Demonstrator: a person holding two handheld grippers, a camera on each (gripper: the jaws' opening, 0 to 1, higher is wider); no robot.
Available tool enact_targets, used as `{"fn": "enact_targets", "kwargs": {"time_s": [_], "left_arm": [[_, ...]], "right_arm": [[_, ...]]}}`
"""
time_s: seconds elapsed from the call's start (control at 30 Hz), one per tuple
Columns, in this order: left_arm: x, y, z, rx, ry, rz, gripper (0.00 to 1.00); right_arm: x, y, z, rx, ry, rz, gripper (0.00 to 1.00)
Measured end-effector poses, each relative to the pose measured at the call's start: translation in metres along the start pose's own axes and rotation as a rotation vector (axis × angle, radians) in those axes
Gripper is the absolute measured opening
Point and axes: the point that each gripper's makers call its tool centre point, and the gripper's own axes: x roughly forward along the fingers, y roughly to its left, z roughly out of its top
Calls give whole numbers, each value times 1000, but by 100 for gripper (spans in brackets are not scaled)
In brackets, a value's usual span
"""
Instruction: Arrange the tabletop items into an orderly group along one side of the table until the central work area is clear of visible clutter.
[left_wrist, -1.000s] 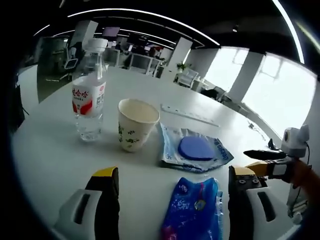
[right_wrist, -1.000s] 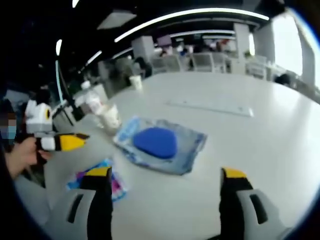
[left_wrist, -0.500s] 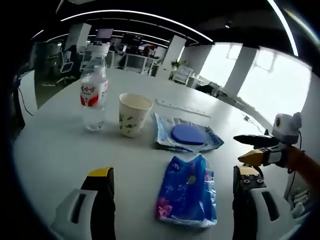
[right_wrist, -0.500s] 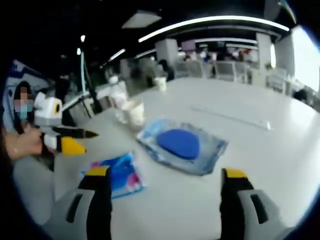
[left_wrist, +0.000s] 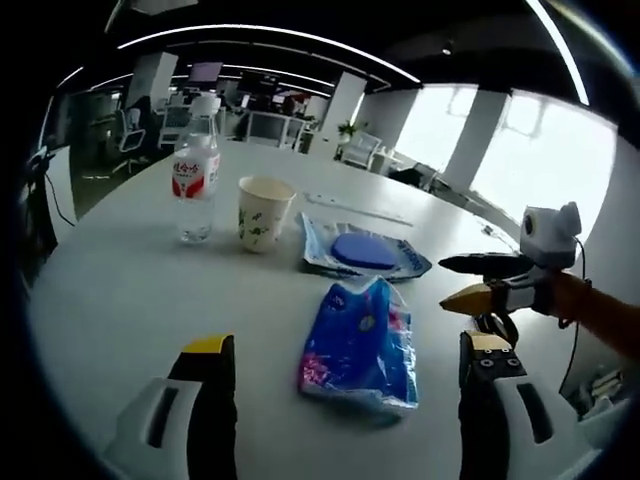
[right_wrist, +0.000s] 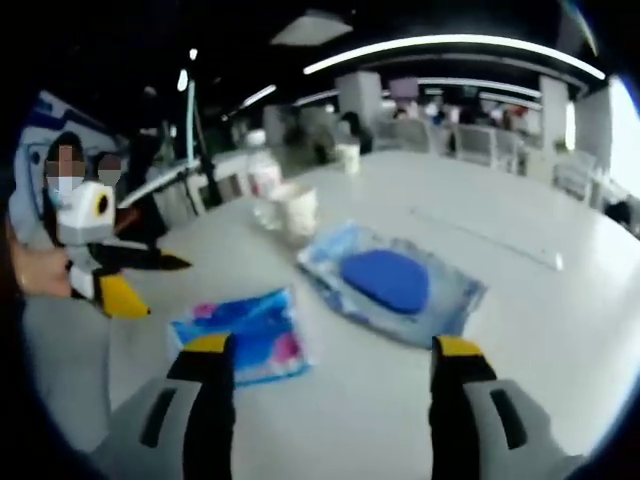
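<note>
1. Left gripper (left_wrist: 345, 400) gapes wide and empty; the blue packet (left_wrist: 360, 340) lies mid-frame between its jaws.
2. Right gripper (right_wrist: 335, 400) is wide too, holding nothing.
3. Packet looks light, soft and crinkly; pinch one edge.

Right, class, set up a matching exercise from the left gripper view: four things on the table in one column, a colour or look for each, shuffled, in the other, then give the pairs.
Things:
1. water bottle
2. paper cup
3. tissue pack
4. flat packet

Looks:
A. bright blue wrapper with pink patches
B. clear, with a red and white label
C. pale wrapper with a dark blue oval in it
D. cream, open at the top, with green print

Pairs: 1-B, 2-D, 3-A, 4-C
</note>
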Motion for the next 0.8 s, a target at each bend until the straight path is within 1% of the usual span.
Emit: {"fn": "enact_targets", "kwargs": {"time_s": [0.13, 0.23, 0.3, 0.37, 0.4, 0.43, 0.5, 0.57, 0.63, 0.8], "left_arm": [[-4, 3, -4, 20, -1, 26, 91], [-7, 1, -11, 10, 6, 35, 88], [-8, 0, -16, 20, 15, 49, 87], [-9, 0, -20, 8, 22, 54, 83], [-10, -1, -23, -18, 25, 62, 80], [-10, -2, -26, -26, 27, 59, 77], [-11, -4, -33, -41, 49, 73, 76], [-11, -3, -36, -44, 47, 91, 74], [-11, -5, -38, -61, 50, 94, 70], [-5, -18, -51, -66, 87, 55, 60]], "right_arm": [[6, 7, -3, 6, 0, 24, 70], [11, 13, -6, 17, 7, 49, 68], [14, 16, -8, 6, 11, 60, 67], [16, 19, -10, -11, 17, 65, 64], [17, 20, -10, -19, 19, 71, 64], [18, 21, -10, -23, 18, 70, 63], [20, 24, -10, -32, 9, 75, 63], [22, 26, -10, -43, 4, 74, 61], [24, 27, -11, -57, 1, 76, 59], [30, 31, -18, -64, 30, 93, 53]]}}
